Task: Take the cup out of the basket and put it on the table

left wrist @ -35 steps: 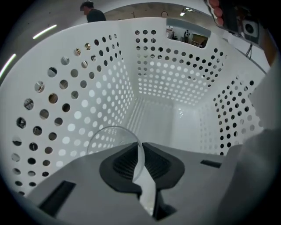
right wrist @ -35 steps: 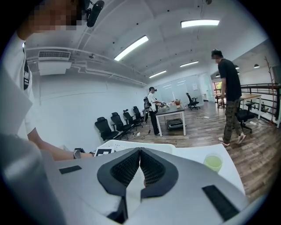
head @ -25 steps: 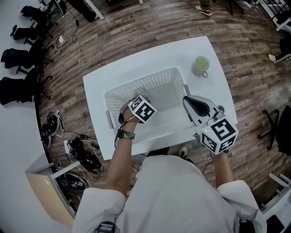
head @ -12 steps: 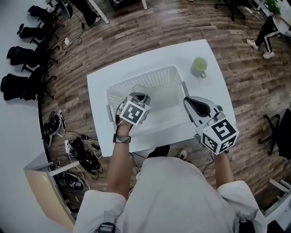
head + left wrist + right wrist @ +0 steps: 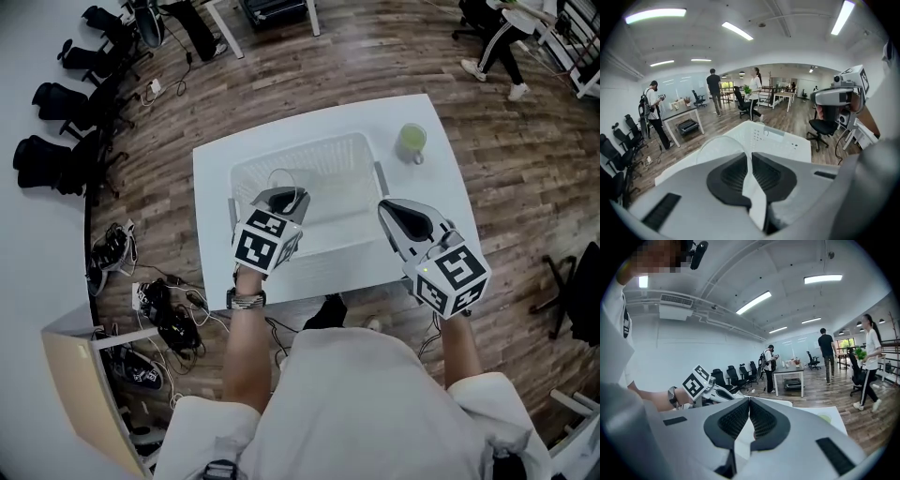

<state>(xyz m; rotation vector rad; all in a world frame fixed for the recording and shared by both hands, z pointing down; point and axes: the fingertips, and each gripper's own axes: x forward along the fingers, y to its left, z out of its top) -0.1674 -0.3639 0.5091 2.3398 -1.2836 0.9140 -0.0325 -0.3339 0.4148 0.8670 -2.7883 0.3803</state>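
Note:
A clear plastic cup (image 5: 282, 180) hangs from my left gripper (image 5: 281, 199), which is shut on its wall. The cup is raised over the near left part of the white perforated basket (image 5: 361, 148). In the left gripper view the cup's rim (image 5: 712, 145) arcs out to the left of the closed pads, with the basket (image 5: 780, 140) below and beyond. My right gripper (image 5: 389, 209) is shut with nothing in it and sits just outside the basket's right end. In the right gripper view its pads (image 5: 759, 420) meet, and the left gripper's marker cube (image 5: 697, 383) shows at the left.
A green cup (image 5: 412, 141) stands on the white table (image 5: 211, 173) at the far right corner; it also shows as the green cup (image 5: 825, 418) in the right gripper view. Wooden floor surrounds the table. Office chairs (image 5: 56, 103) and people stand further off.
My left gripper has lifted from inside the basket and come toward me and leftward, carrying the clear cup. The right gripper has stayed in place.

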